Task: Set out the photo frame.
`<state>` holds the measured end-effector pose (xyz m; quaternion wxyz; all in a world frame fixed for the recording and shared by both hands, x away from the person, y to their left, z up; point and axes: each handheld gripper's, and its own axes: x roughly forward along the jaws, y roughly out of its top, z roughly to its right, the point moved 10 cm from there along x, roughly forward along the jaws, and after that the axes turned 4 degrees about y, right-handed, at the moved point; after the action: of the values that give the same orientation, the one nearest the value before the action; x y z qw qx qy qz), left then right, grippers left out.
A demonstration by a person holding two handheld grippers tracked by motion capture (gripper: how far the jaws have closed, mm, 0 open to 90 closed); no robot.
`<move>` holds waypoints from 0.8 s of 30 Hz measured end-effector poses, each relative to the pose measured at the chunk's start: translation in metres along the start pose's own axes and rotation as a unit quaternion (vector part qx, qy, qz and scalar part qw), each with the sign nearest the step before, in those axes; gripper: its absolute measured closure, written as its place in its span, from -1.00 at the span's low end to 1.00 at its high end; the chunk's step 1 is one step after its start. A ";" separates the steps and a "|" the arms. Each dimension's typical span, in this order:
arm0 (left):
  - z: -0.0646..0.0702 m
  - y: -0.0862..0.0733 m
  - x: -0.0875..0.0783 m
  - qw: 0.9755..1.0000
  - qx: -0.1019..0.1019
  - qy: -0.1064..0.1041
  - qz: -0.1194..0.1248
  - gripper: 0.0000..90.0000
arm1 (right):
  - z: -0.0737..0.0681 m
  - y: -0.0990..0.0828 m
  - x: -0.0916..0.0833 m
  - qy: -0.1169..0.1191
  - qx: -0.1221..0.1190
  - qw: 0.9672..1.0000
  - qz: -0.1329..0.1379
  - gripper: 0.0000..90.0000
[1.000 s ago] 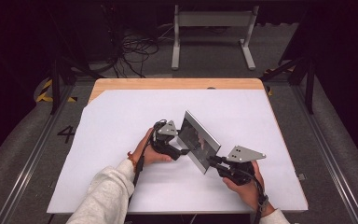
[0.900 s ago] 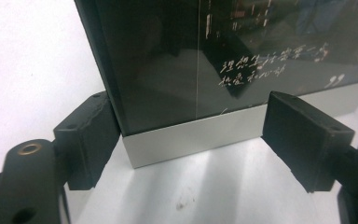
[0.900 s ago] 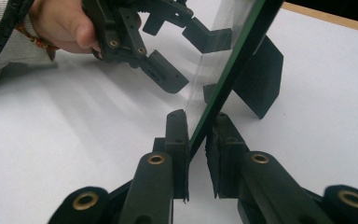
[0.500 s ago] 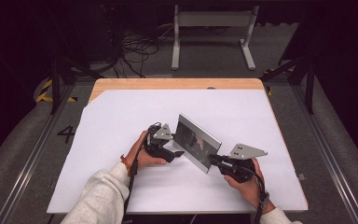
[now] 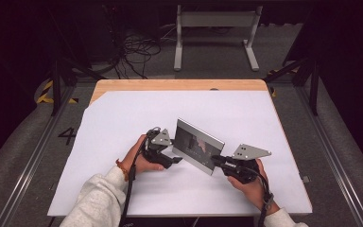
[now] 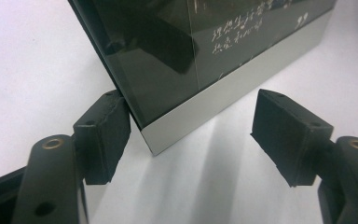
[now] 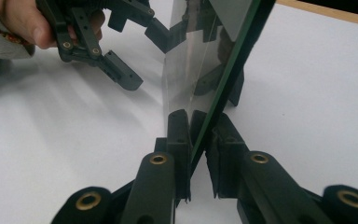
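Standing on edge near the front middle of the white table cover (image 5: pixel 123 123), one picture frame (image 5: pixel 199 146) is the only object being handled, and it has a dark glossy glass face with a silver border. In the left gripper view a few lines of pale handwritten characters show on the glass, and the silver strip runs along the frame's lower edge down to a corner resting on the cover.

The right gripper (image 7: pixel 198 135) has its two jaws clamped on the frame's end edge, one pad on each face.

The left gripper (image 6: pixel 191 135) stands open at the frame's other end: its jaws have just been closing somewhat, the frame's corner sits between them, one pad is just beside the dark edge, and the other is well clear of the silver strip.

Two grippers and one frame are on the cover.
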<state>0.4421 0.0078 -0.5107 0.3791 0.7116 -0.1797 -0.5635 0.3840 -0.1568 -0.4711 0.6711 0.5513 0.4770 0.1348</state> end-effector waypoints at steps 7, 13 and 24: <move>-0.006 0.016 0.005 0.999 -0.024 0.015 0.043 -0.58 | 0.000 -0.004 -0.006 -0.010 -0.006 1.000 -0.008 0.72; -0.006 0.018 0.007 0.999 -0.016 0.017 0.046 -0.27 | 0.000 -0.001 -0.014 -0.012 -0.013 1.000 0.004 0.83; -0.010 0.009 -0.005 0.999 -0.023 0.016 0.038 0.23 | 0.006 -0.001 -0.009 -0.015 0.014 1.000 0.022 0.86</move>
<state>0.4518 0.0088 -0.4999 0.4195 0.7041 -0.1874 -0.5415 0.3838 -0.1672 -0.4673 0.6669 0.5731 0.4570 0.1343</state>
